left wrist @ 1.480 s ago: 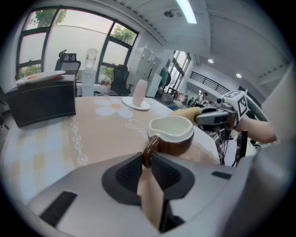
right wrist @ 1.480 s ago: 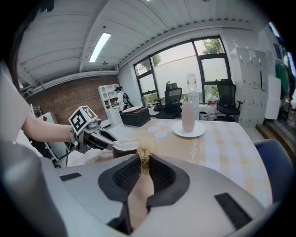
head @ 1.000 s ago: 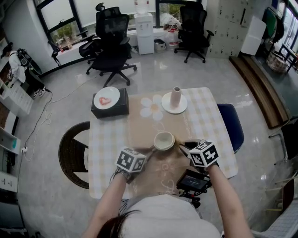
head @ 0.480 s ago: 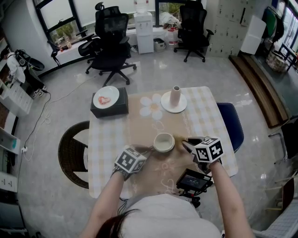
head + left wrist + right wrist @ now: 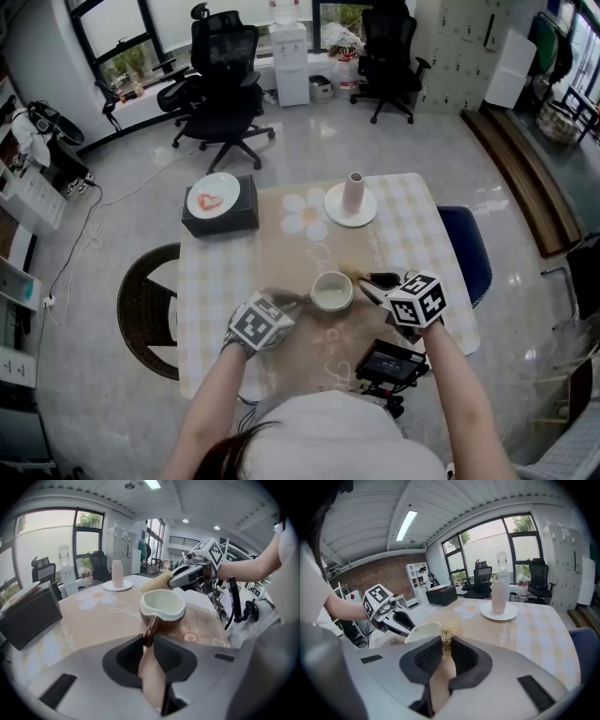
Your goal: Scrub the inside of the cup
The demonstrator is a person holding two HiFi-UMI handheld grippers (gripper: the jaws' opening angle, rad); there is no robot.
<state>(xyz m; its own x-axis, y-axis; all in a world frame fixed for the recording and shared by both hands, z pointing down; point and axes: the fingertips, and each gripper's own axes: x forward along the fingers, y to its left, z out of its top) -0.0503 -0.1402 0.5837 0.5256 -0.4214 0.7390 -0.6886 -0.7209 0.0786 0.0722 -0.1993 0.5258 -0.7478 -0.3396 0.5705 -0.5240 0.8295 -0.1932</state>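
Note:
The cup (image 5: pixel 332 292), white inside and brown outside, sits at the middle of the table's near half. My left gripper (image 5: pixel 298 302) is shut on its brown handle (image 5: pixel 150 631), which shows pinched between the jaws of my left gripper (image 5: pixel 148 641) in its own view. My right gripper (image 5: pixel 363 280) is shut on a tan fibrous scrubber (image 5: pixel 449 633). The scrubber (image 5: pixel 157 582) hangs at the cup's right rim, just outside the bowl. Whether it touches the rim I cannot tell. From the right gripper view the cup (image 5: pixel 423 632) lies just left of my right gripper (image 5: pixel 446 646).
A tall pink tumbler (image 5: pixel 353 194) stands on a white plate (image 5: pixel 351 217) at the table's far side. A black box (image 5: pixel 221 219) with a plate on top sits at the far left corner. A black device (image 5: pixel 389 364) lies at the near edge. Chairs flank the table (image 5: pixel 412 234).
My left gripper has rolled in place with the cup handle in it. The right gripper with the scrubber has lifted slightly and drawn a little away from the cup.

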